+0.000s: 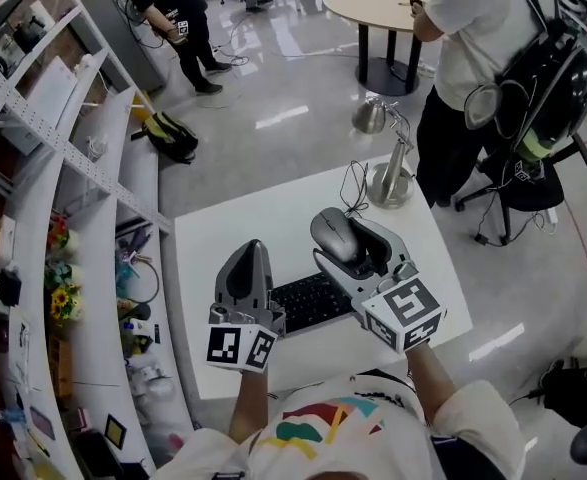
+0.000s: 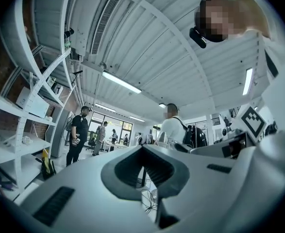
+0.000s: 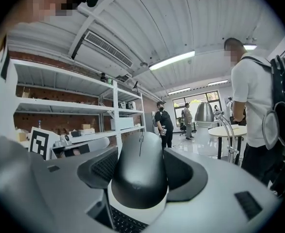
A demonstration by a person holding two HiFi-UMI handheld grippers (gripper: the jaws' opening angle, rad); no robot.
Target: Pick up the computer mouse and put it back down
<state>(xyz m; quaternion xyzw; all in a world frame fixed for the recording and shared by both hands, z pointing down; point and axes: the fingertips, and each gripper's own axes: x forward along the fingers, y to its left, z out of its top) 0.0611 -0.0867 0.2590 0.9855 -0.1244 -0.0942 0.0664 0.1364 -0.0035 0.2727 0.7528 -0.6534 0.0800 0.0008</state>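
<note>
On my left tongs (image 1: 246,266) the only print is the black-and-white square markers on its cube (image 1: 241,346), which are patterns and not words. Its jaws are drawn together at the tips with nothing between them, and they touch nothing. Through the hollow between its pads, in the left gripper view, I see only the room beyond. Just right of it, on the white table (image 1: 223,238), lies the black keyboard (image 1: 308,303), its key legends too small to read. My right tongs (image 1: 358,246) carries a like marker cube (image 1: 405,313). Its jaws stand wide and are clamped on the computer mouse (image 1: 335,236), one pad pressing each long side. The mouse is dark on top and pale underneath, its nose pointing away from me. A small mark on its back is too faint to read. It hangs in that grip above the keyboard's right end, clear of the table, well right of the left tongs. A metal desk lamp (image 1: 391,173) stands at the table's far edge beyond it.
</note>
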